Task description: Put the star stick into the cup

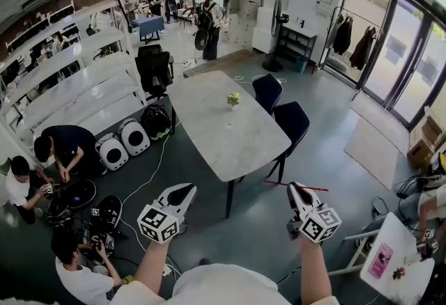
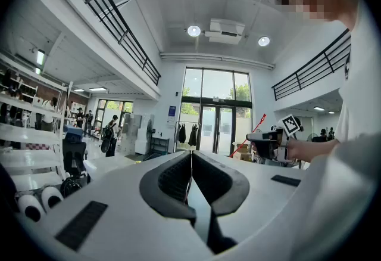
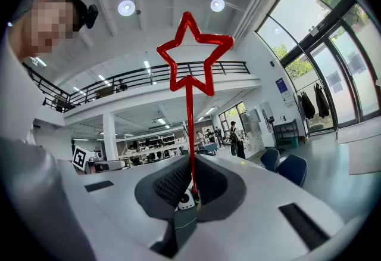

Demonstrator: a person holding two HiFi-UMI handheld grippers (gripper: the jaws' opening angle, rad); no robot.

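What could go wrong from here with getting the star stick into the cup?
1. The right gripper pinches the star stick only low on its thin shaft, so the long star end might swivel or slip on the way.
2. The small yellowish thing on the table, probably the cup, stands far off and looks tiny, so the stick may miss or tip it.

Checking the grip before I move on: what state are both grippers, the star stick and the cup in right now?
left gripper: shut, nothing between its jaws.
right gripper: shut on the star stick.
star stick: clamped near its plain end, star end sticking out beyond the jaws.
cup: standing on the table, well ahead of both grippers, stick not yet in it.
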